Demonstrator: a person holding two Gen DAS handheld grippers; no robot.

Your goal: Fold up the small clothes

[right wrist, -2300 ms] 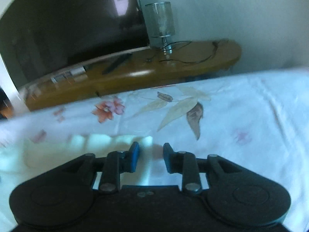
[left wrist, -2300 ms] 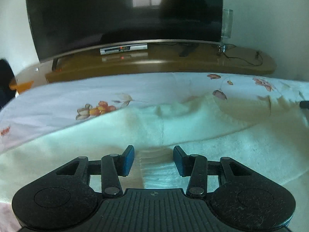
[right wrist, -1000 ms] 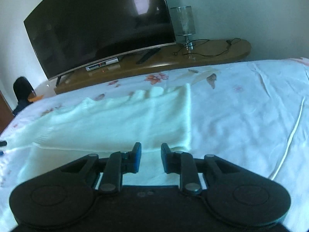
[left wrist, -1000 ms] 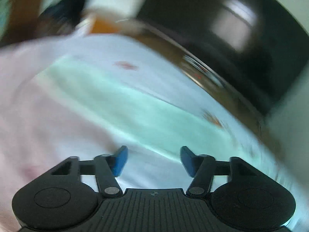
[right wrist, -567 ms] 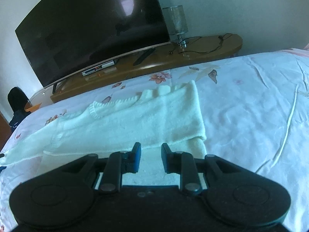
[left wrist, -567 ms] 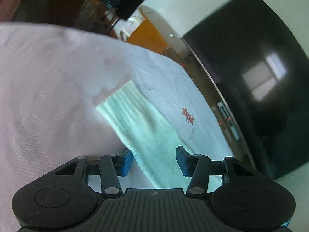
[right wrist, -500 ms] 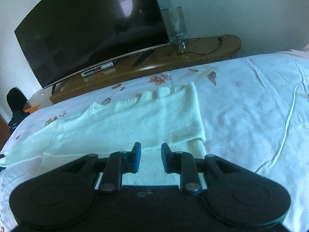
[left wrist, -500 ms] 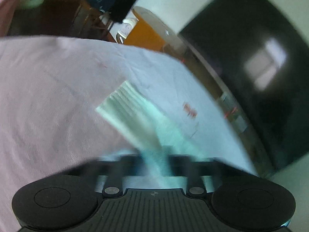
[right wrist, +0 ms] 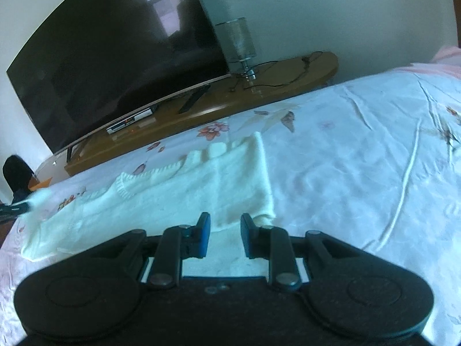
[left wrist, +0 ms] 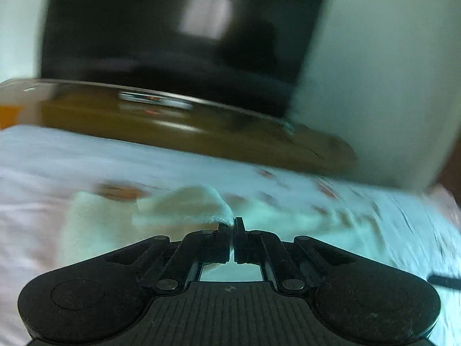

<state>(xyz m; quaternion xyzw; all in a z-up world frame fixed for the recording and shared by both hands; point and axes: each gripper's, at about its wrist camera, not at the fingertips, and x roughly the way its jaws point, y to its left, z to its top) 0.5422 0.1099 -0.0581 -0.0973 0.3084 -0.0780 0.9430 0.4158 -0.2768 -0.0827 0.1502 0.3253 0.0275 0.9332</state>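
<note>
1. At the far left of the right wrist view, the left gripper (right wrist: 17, 209) is showing as a dark tip at the frame edge, pinching the pale end of a sleeve (right wrist: 39, 197) raised a little off the bed.
2. In the left wrist view, the left gripper (left wrist: 231, 226) is holding its jaws pressed together on a corner of that sleeve (left wrist: 184, 206), which is bunching up just ahead of the tips; this view is blurred.
3. The cream knitted sweater (right wrist: 178, 193) is lying across the floral bedsheet (right wrist: 360, 155), with its ribbed neckline (right wrist: 126, 186) toward the left and a straight folded edge on its right side.
4. The right gripper (right wrist: 223, 225) is hovering over the near edge of the sweater, its jaws standing apart with nothing between them.
5. Beyond the bed, a wooden TV stand (right wrist: 219, 101) is carrying a dark television (right wrist: 115, 49), a set-top box (right wrist: 129, 121) and a remote (right wrist: 193, 99).
6. Further right on the stand, a glass lamp (right wrist: 237, 43) is standing upright beside a loose black cable (right wrist: 288, 77).
</note>
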